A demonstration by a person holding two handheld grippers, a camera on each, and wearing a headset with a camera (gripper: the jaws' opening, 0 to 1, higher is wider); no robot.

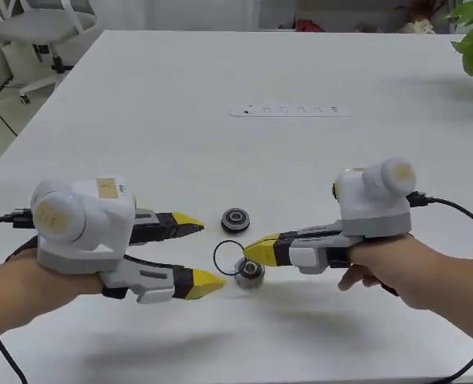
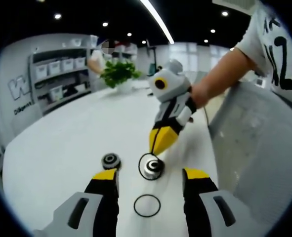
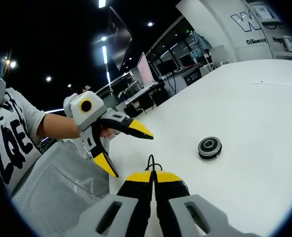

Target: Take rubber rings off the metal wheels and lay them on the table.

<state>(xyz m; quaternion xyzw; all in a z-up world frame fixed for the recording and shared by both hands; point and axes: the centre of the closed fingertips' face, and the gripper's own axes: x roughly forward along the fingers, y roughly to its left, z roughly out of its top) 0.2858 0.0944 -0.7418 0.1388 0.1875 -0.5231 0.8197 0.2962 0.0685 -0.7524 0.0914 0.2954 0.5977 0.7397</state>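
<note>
Step judged: stripping ring (image 3: 151, 161) from wheel (image 1: 250, 273) | right gripper (image 1: 256, 252) clenched on ring | left gripper (image 1: 198, 252) gaped, empty | next needed: lift clear, lay on table (image 1: 220, 120).

Black ring (image 2: 134, 206) lies flat beside silver wheel (image 2: 152, 168); dark wheel (image 2: 111, 161) nearby

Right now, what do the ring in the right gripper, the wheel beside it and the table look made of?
Ring: thin, matte black, likely rubber; a slender loop pinched by the right gripper. Wheel: silvery with glints, probably metal. Table: smooth white, faint sheen; perhaps laminate, cannot tell.
</note>
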